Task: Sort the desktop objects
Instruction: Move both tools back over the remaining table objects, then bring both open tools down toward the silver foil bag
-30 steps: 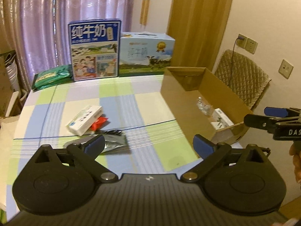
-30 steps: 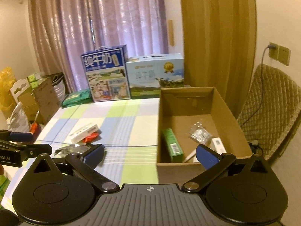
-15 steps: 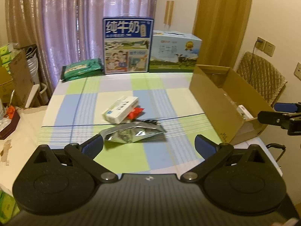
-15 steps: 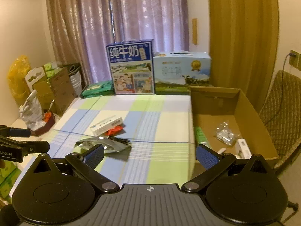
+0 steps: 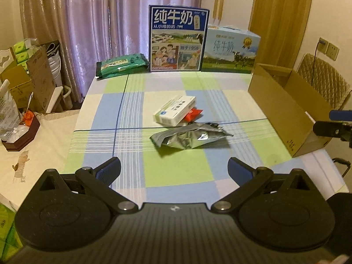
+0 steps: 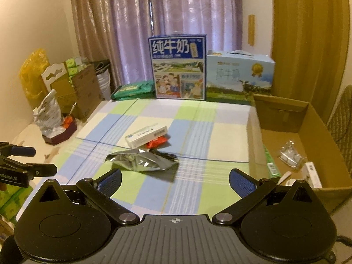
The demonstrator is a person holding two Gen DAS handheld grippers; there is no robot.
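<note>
As I have swung both tongs back from the carton, the loose pile now sits ahead
Left gripper (image 5: 173,167): mine, spread wide, empty
Right gripper (image 6: 175,179): spread wide, empty
Carton (image 6: 316,129): holds sorted bits
Still to sort: foil pouch (image 5: 187,139), white box (image 5: 175,110), red packet (image 5: 193,114), touching, mid-table
Surface: checked cloth (image 5: 132,105)
Room: curtains (image 6: 176,11), milk cases (image 6: 178,66) behind

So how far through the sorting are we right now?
Partly done. The cardboard box already holds a green box, a clear packet and a white carton. Nothing is in hand: the left gripper and right gripper are open. Left on the table: silver pouch, white medicine box, red sachet.
</note>
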